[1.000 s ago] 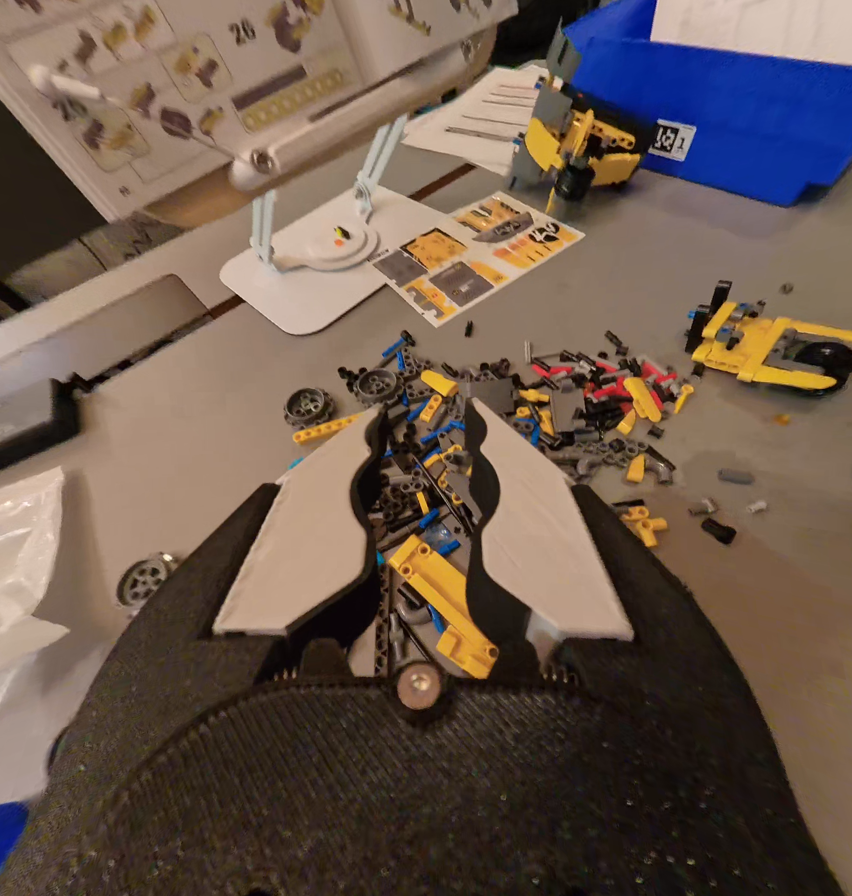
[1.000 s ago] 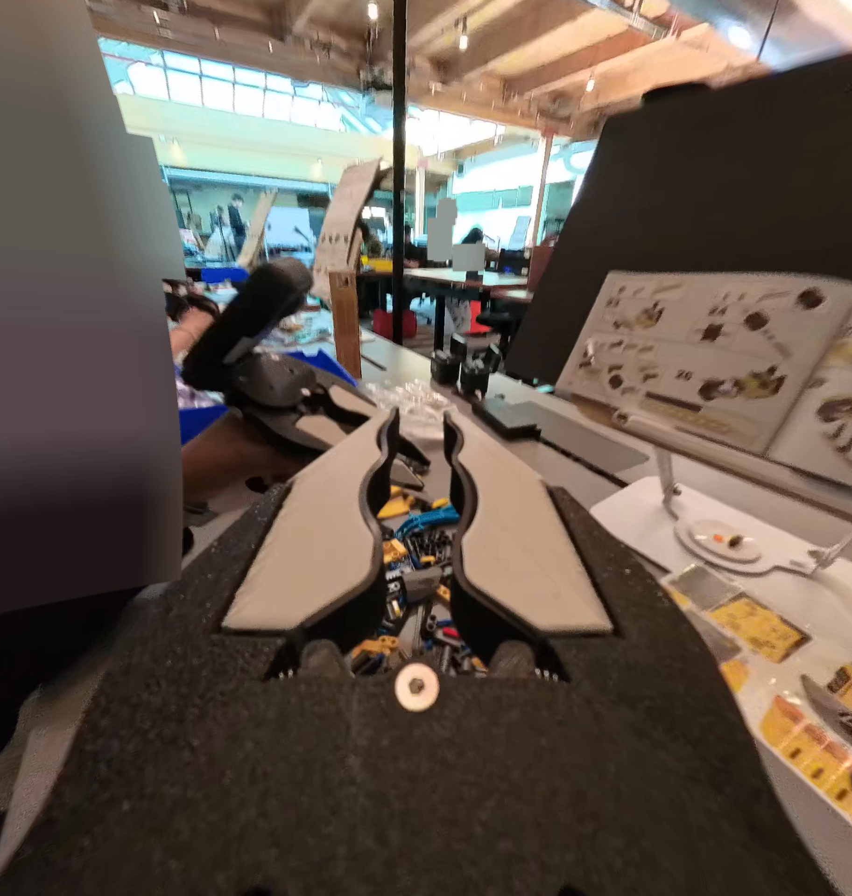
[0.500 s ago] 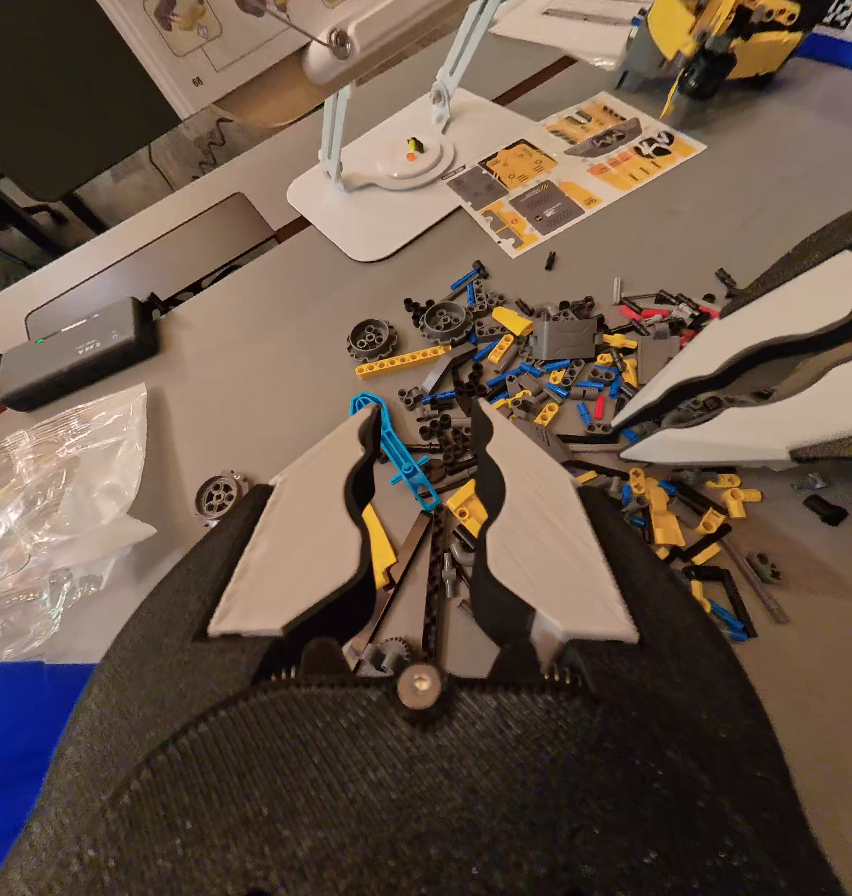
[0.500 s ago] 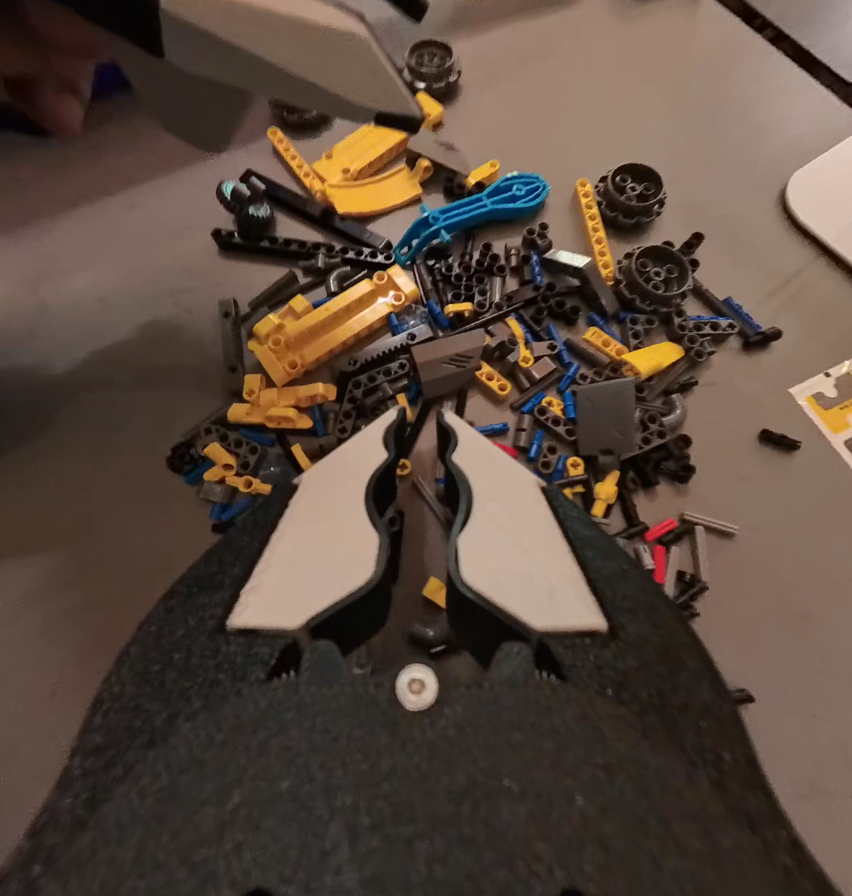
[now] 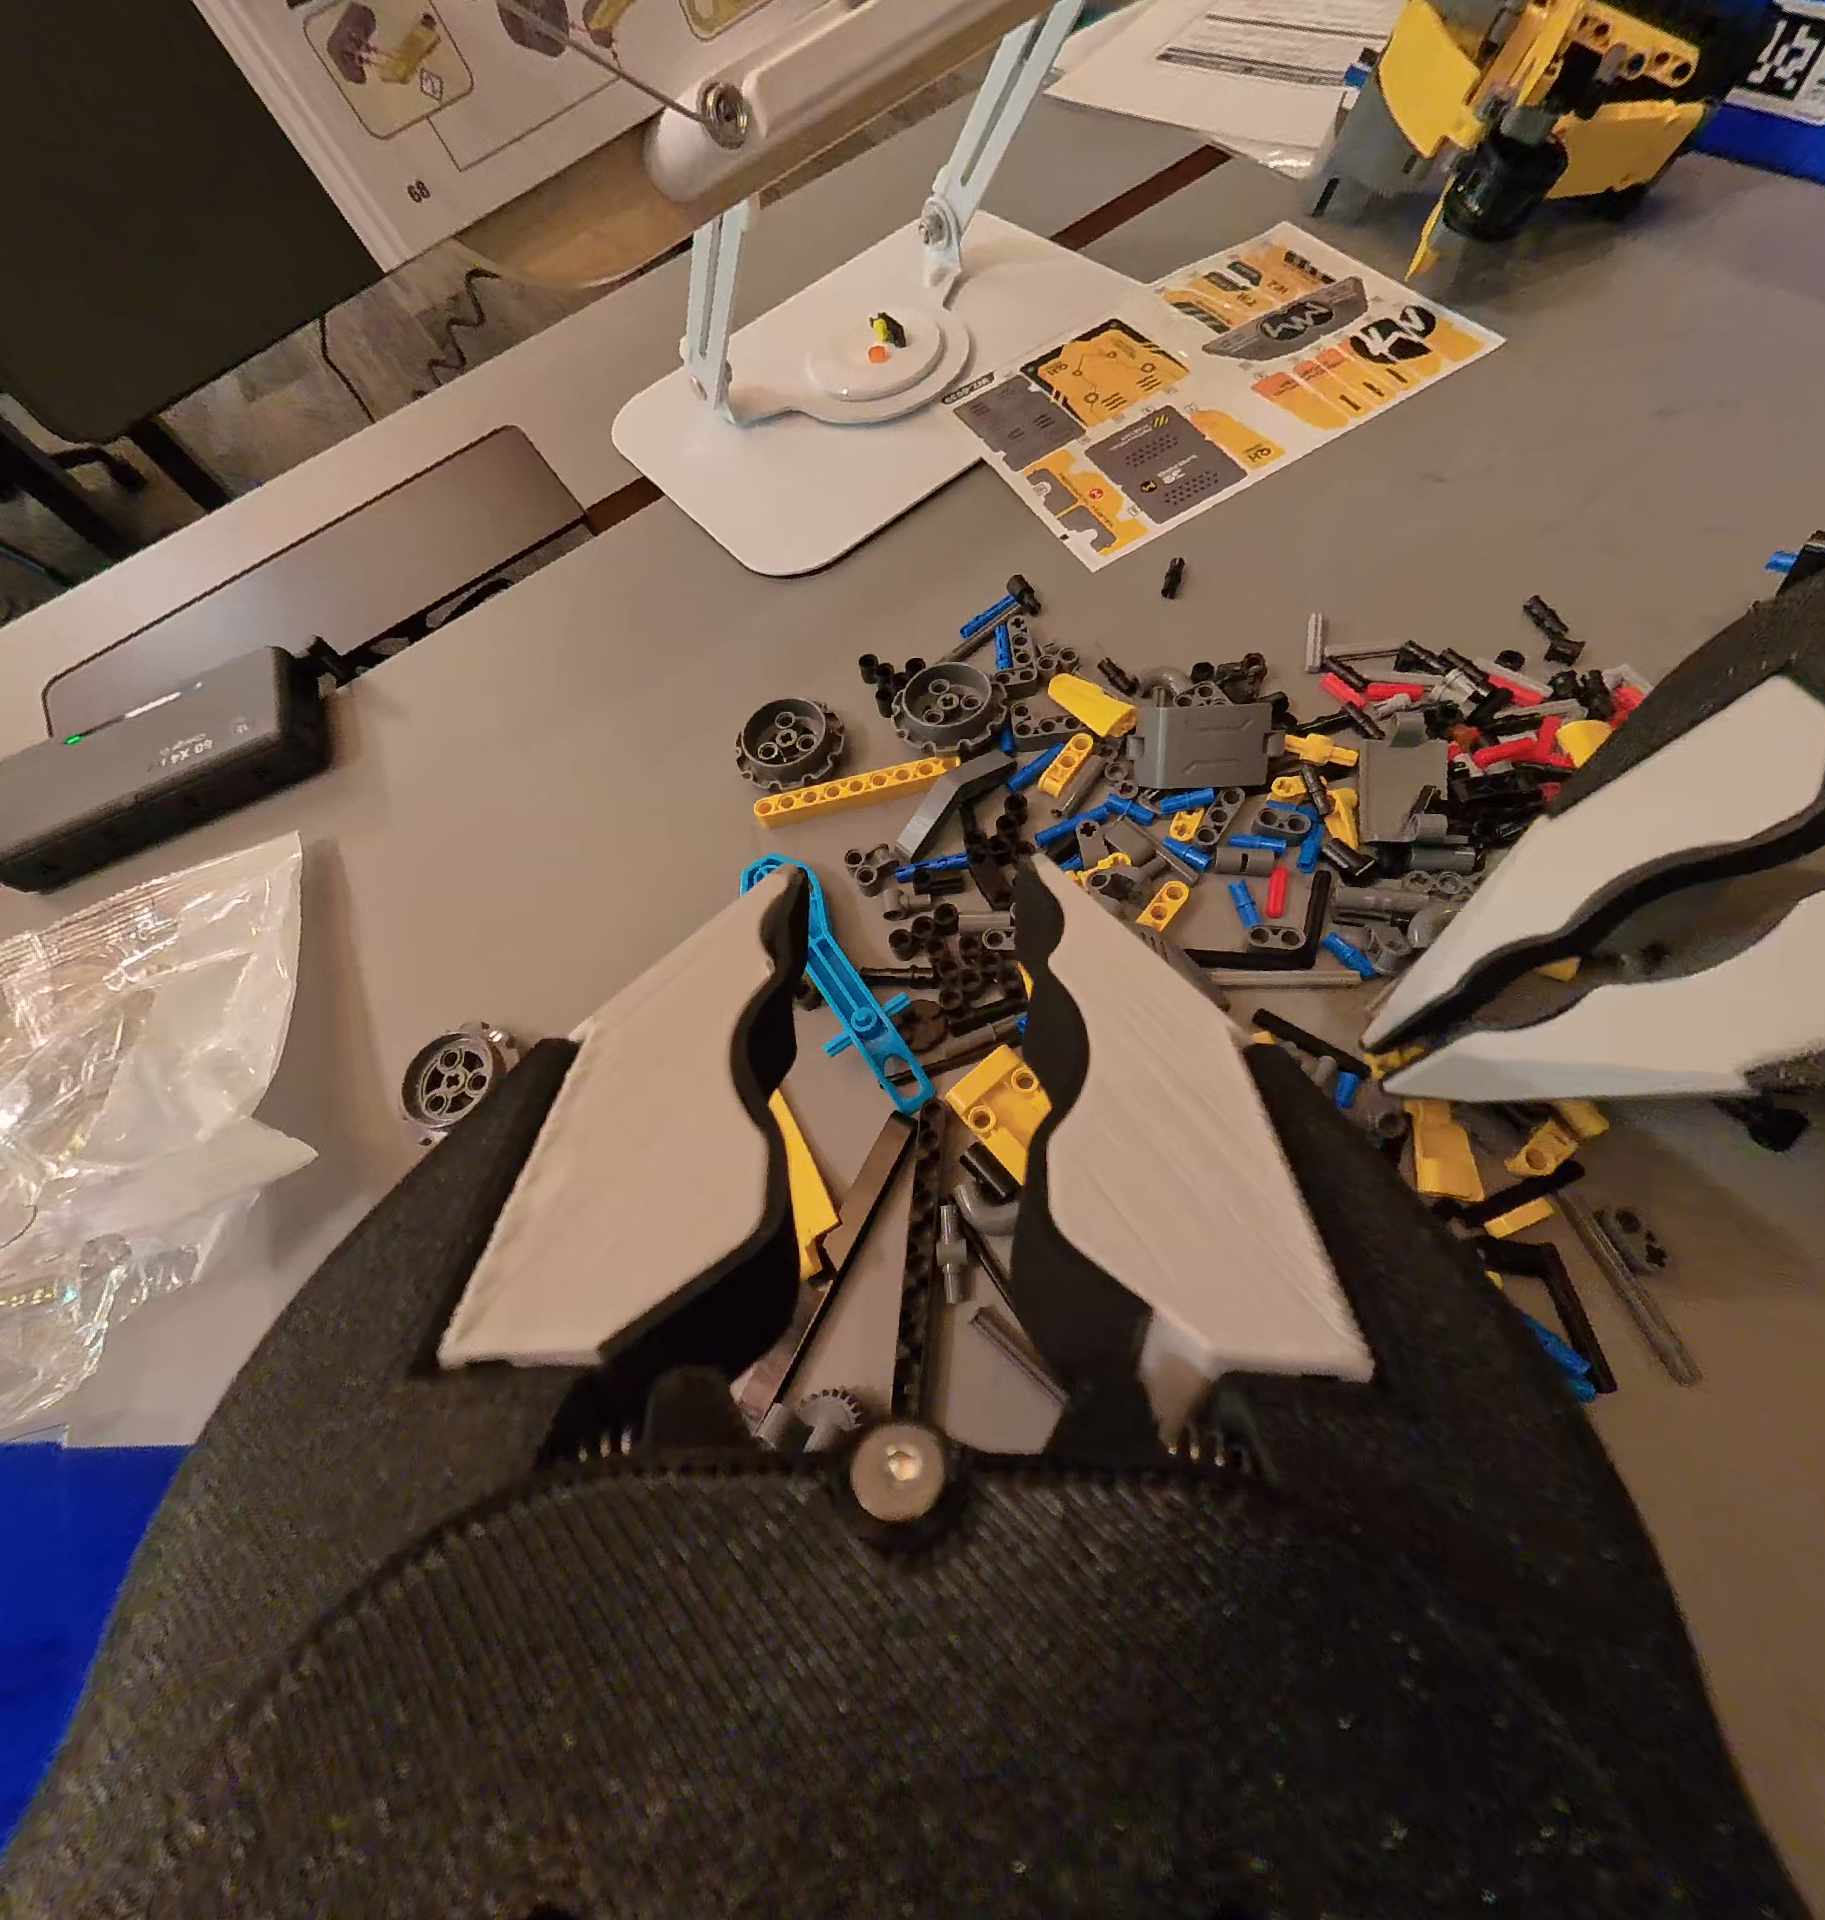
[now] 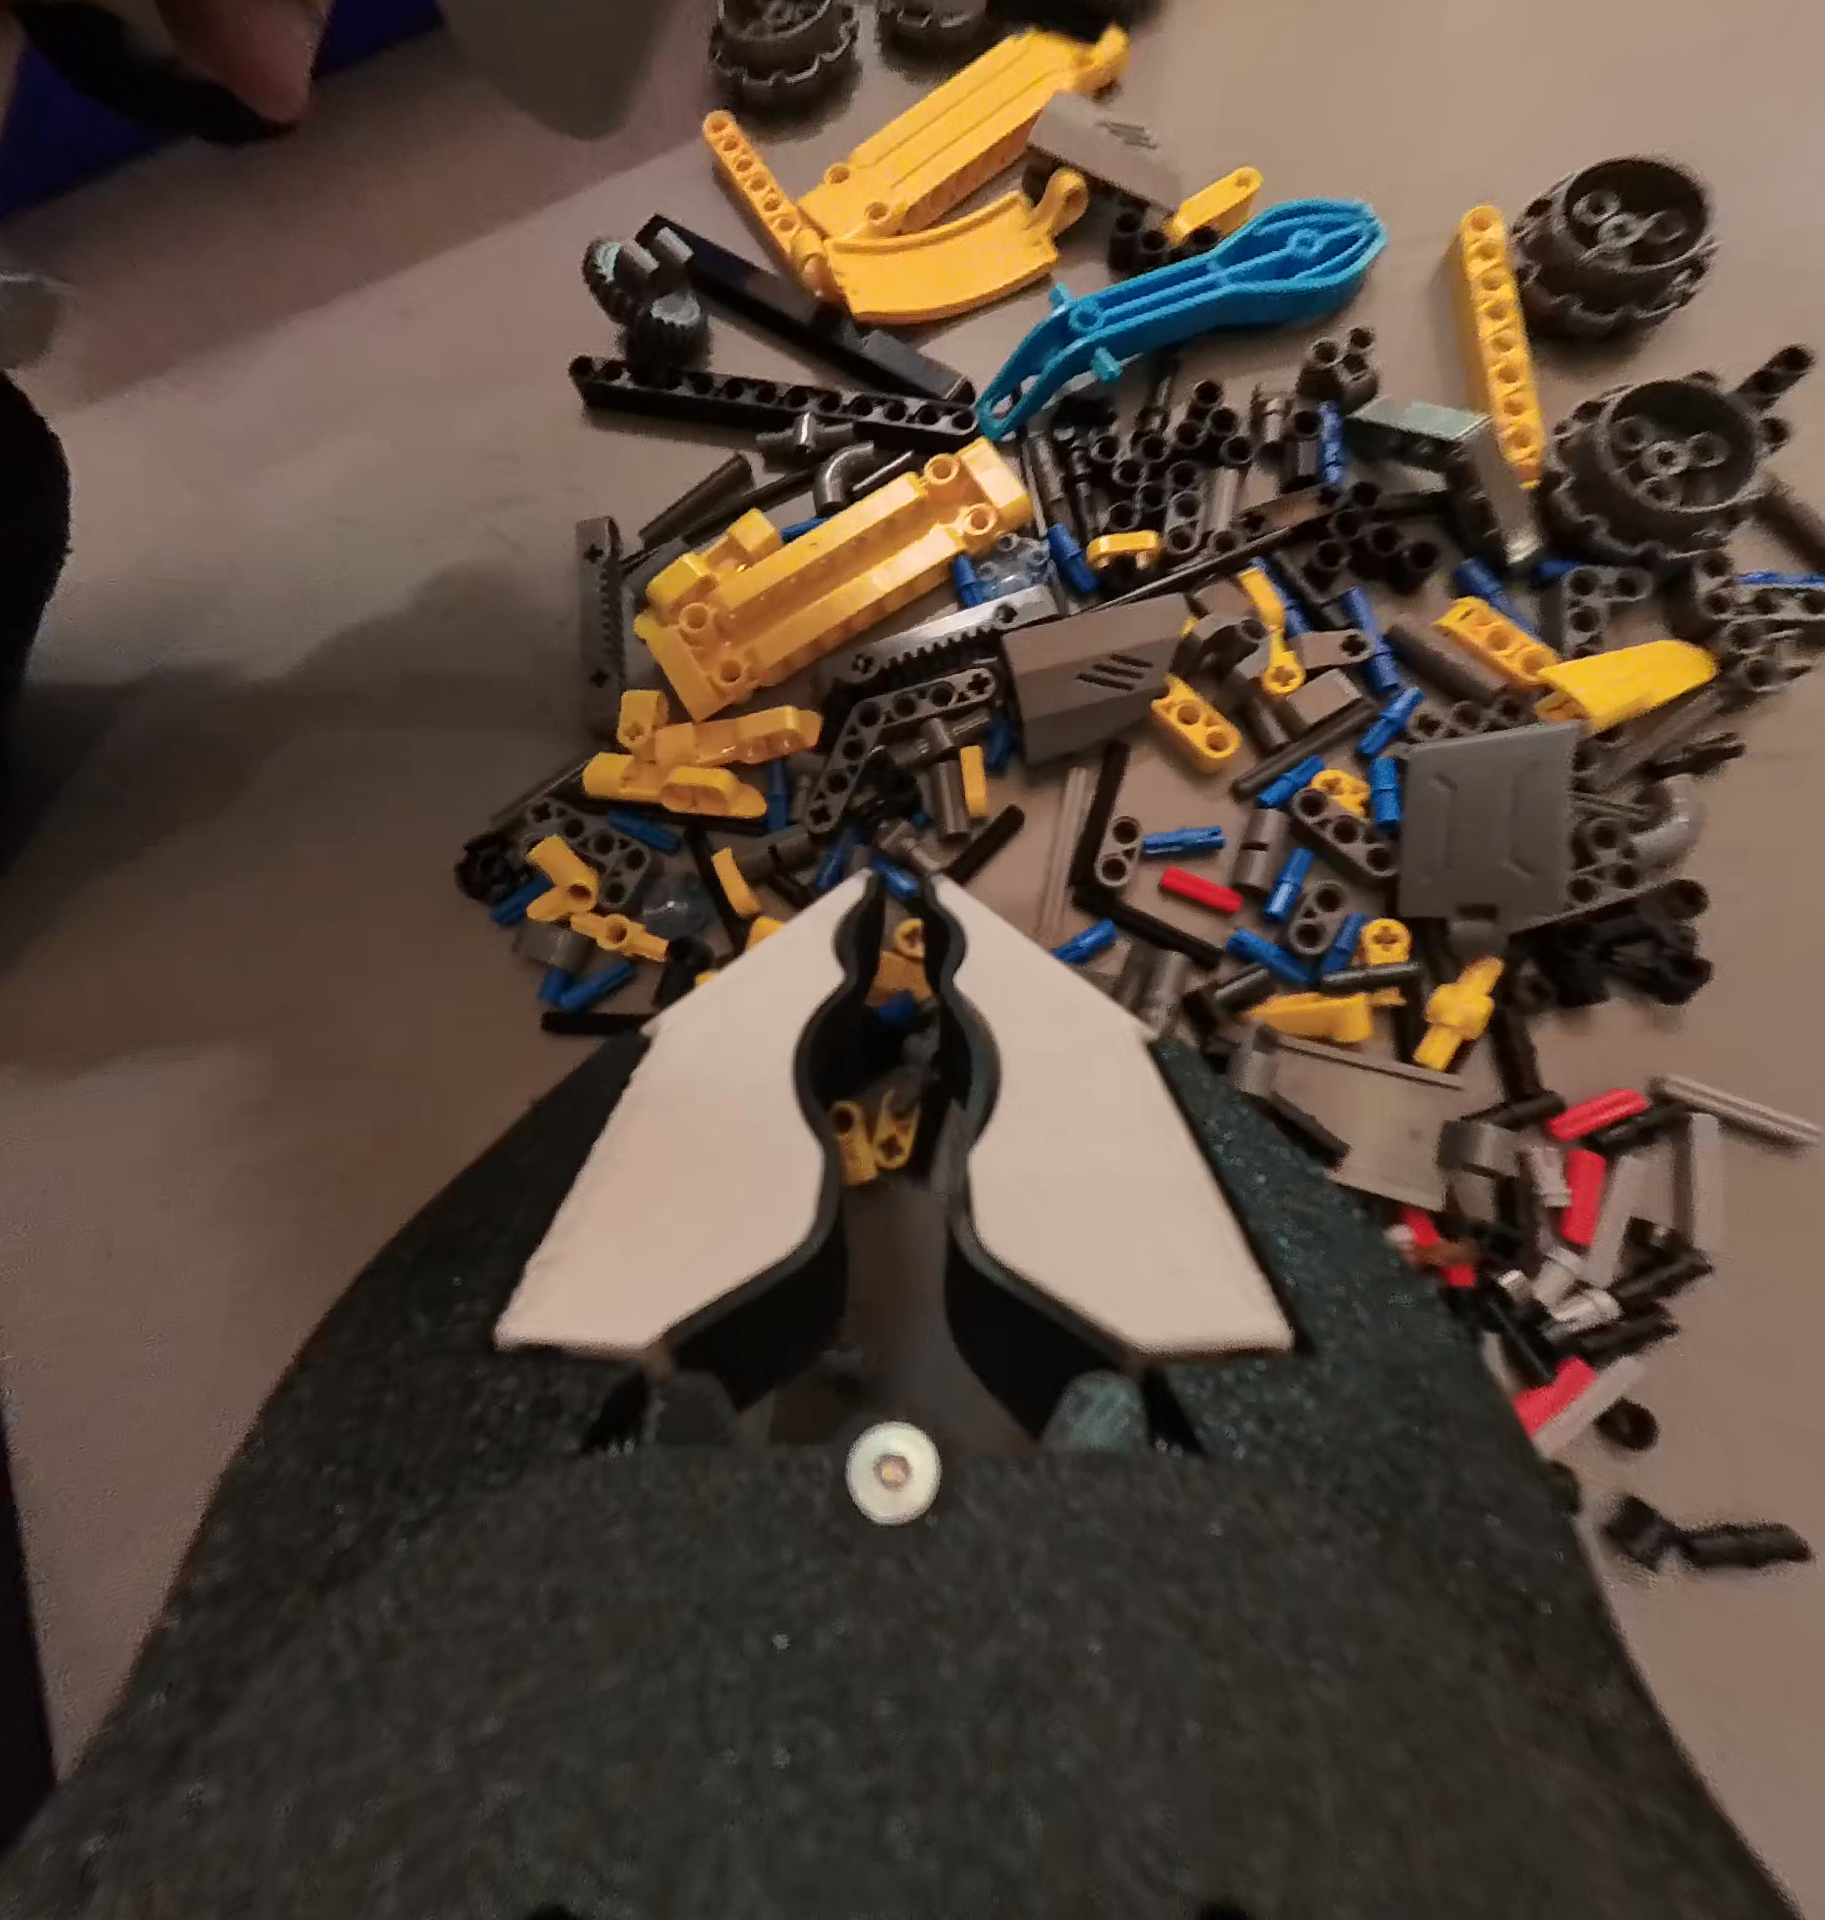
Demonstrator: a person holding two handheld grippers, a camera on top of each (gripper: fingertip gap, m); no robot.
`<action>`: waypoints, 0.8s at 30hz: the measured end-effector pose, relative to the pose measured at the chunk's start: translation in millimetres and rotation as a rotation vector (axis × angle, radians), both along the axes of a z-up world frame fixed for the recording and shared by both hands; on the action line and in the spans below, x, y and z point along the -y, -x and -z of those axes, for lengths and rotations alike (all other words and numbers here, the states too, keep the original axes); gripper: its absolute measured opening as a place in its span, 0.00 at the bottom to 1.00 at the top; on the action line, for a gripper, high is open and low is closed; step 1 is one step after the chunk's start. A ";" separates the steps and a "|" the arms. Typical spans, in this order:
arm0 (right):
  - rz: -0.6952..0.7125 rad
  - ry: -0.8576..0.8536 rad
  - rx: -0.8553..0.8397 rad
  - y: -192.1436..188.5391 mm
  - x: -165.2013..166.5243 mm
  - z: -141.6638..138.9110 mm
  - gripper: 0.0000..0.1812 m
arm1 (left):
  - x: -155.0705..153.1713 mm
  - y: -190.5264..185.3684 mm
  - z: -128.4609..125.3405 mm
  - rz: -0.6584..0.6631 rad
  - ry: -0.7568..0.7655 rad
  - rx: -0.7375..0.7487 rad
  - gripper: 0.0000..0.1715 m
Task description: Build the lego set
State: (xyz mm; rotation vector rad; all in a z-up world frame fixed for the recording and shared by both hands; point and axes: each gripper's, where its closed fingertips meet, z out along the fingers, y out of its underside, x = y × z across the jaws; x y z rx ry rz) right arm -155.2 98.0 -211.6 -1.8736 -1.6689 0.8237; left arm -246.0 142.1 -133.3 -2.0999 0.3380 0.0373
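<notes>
Hovering over: a big loose pile of building-toy parts (image 5: 1178, 831) on the grey table (image 5: 534, 810), yellow, black, grey, blue and a few red bits all mixed up

Left gripper (image 5: 913, 904): jaws spread wide, nothing between them; it hangs over the near-left edge of the pile

Under the left gripper: a bright blue lever piece (image 5: 851, 1013) runs between the fingers, with a long black holed beam (image 5: 923, 1226) and a yellow block (image 5: 1001, 1107) closer to the camera

Right gripper (image 6: 903, 894): tips nearly together, only a thin gap, poking down into the right side of the pile; can't tell if it's pinching any of the small yellow pieces (image 6: 887, 1127) seen between its fingers

Around the pile: grey toothed wheels (image 5: 788, 743) at its far-left edge, one more wheel (image 5: 451, 1081) off by itself to the left

Beyond the pile: sticker sheet (image 5: 1230, 374), white stand (image 5: 783, 447) with an open instruction booklet (image 5: 451, 104), and a half-built yellow model (image 5: 1510, 94)

Left of the pile: crinkly clear plastic bag (image 5: 87, 1101) and a dark box with a green light (image 5: 149, 764)
</notes>
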 end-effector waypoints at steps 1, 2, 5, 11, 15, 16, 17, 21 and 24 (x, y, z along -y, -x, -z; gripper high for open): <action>0.005 -0.012 -0.014 0.3 -3.3 -2.6 0.03 | 0.0 -0.2 -0.3 0.001 -0.001 0.001 0.22; 0.010 -0.022 -0.026 1.0 -6.0 -4.6 0.03 | 0.1 -0.1 -0.5 0.001 -0.002 0.002 0.22; 0.024 -0.058 -0.037 4.7 -11.4 -3.7 0.02 | 0.1 0.2 -0.5 0.000 -0.001 0.000 0.22; 0.004 -0.118 0.010 7.9 -8.8 8.1 0.00 | 0.4 0.4 -0.9 0.001 -0.003 -0.003 0.23; -0.036 -0.105 0.017 4.6 -0.4 7.9 0.01 | 0.7 1.4 -0.6 -0.001 -0.001 -0.006 0.23; -0.048 -0.097 0.020 3.1 2.2 7.9 0.03 | 0.7 1.3 -0.9 -0.001 -0.002 -0.007 0.23; -0.050 -0.096 0.023 1.9 2.8 7.9 0.03 | 0.7 1.2 -1.2 0.000 -0.004 -0.007 0.23; -0.036 -0.127 -0.002 0.1 -1.3 -0.4 0.03 | 0.9 1.7 -1.8 -0.002 -0.006 -0.010 0.23; -0.053 -0.116 -0.026 0.0 1.3 -5.6 0.03 | 1.1 2.2 -2.2 -0.003 -0.008 -0.010 0.23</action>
